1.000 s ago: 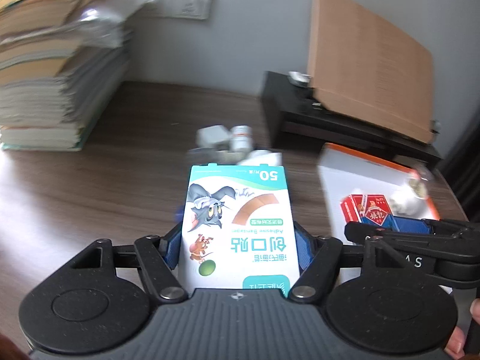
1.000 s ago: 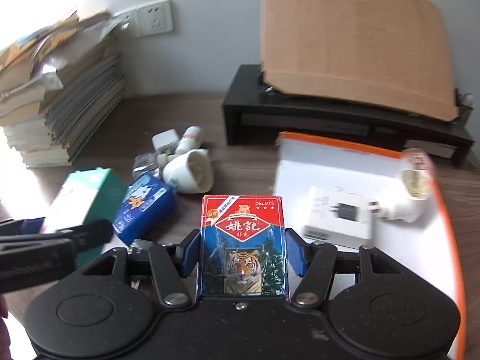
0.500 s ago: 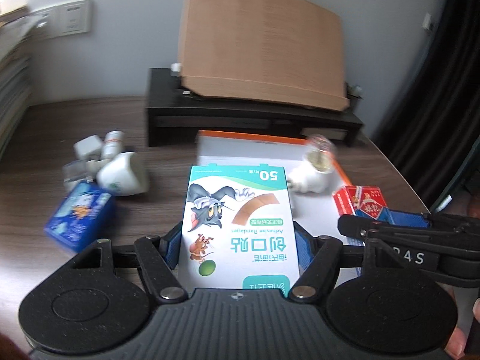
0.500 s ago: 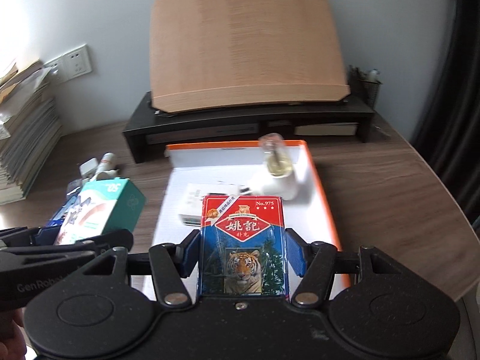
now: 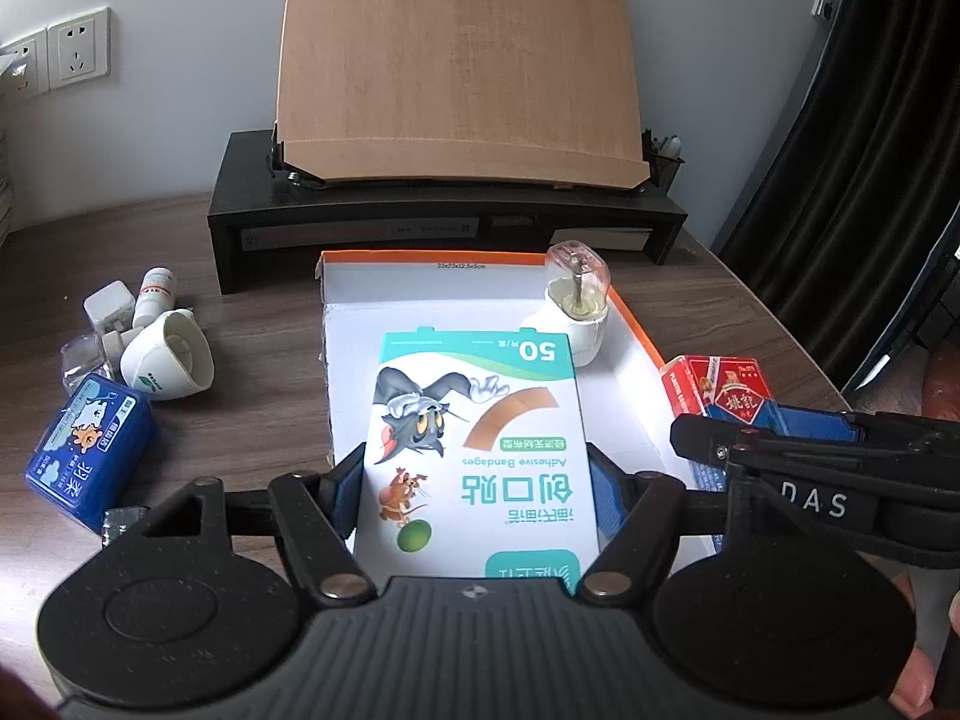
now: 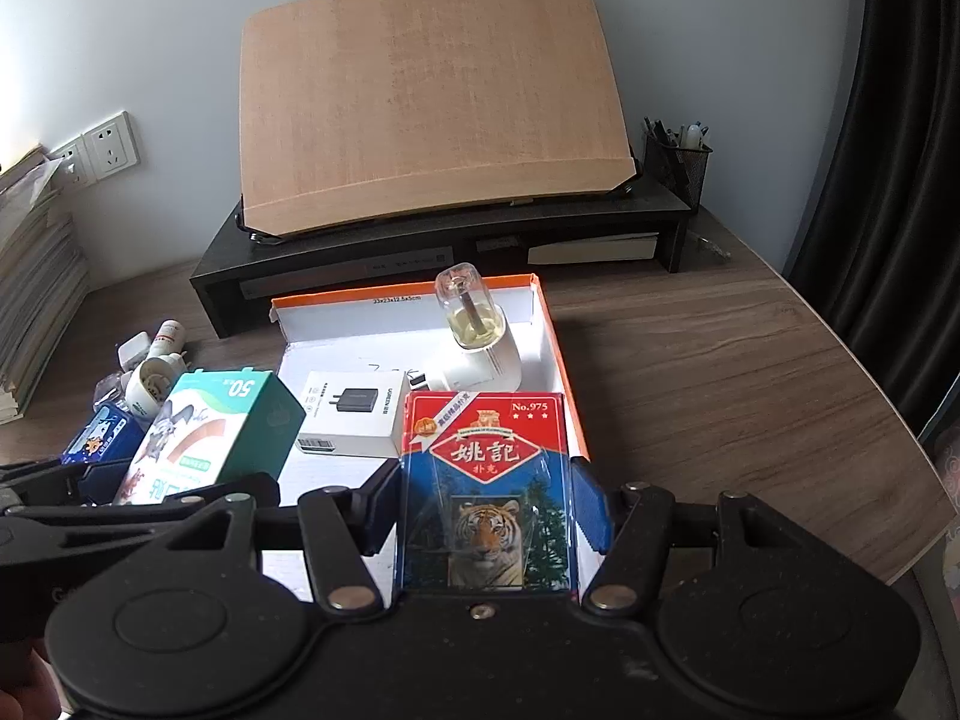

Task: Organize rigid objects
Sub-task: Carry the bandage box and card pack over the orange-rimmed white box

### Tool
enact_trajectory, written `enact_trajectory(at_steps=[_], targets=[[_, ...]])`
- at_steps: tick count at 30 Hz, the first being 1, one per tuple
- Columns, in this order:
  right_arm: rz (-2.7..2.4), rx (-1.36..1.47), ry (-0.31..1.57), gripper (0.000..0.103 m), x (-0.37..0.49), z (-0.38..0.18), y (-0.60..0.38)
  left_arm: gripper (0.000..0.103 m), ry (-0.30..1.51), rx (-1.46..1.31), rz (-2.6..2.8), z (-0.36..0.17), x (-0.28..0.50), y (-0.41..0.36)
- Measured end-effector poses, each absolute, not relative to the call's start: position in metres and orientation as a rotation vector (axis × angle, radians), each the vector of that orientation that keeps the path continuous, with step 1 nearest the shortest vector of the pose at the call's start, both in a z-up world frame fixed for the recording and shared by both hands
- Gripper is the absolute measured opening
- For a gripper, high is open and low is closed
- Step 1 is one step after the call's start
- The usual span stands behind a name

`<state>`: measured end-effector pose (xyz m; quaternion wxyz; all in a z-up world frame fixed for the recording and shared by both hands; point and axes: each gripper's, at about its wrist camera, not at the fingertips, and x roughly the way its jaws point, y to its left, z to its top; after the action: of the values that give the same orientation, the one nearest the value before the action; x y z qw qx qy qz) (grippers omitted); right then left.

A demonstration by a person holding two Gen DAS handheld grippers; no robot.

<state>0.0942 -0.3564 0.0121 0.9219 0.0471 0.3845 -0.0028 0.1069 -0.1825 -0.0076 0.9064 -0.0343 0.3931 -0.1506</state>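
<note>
The left gripper (image 5: 477,480) is clamped on a bandage box (image 5: 477,450), its blue pads pressed against the box's long sides, the printed face up and the "50" end pointing away from the hand. The right gripper (image 6: 487,510) likewise grips a pack of playing cards (image 6: 487,480), tiger picture toward the camera, blue pads tight on both edges. Both held items hang above the near part of a shallow white tray with an orange rim (image 6: 555,336), which lies on the wooden desk (image 6: 720,372); the bandage box is over the tray's left half, the cards over its right edge. Inside the tray, a white plug-in device with a clear dome (image 6: 477,330) leans near the far right corner. The right wrist view also shows a white charger box (image 6: 354,411) lying flat in the tray, which the bandage box hides in the left wrist view. The left wrist view shows more plainly the items left of the tray on the desk: a blue tissue pack (image 5: 90,450), a white cup on its side (image 5: 171,357), a small white bottle (image 5: 156,294) and a white cube adapter (image 5: 108,309). Behind the tray stands a black monitor riser (image 5: 444,216) carrying a tilted wooden board (image 5: 456,66). Only the right wrist view shows a mesh pen holder (image 6: 678,162) on the riser's right end and a stack of papers (image 6: 30,288) at far left.
</note>
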Motion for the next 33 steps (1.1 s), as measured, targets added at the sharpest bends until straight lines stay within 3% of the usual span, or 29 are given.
enact_trajectory(at_steps=[33], targets=[[0.015, 0.082, 0.813, 0.071, 0.112, 0.001, -0.359, 0.071, 0.833, -0.08, -0.267, -0.015, 0.115, -0.181]])
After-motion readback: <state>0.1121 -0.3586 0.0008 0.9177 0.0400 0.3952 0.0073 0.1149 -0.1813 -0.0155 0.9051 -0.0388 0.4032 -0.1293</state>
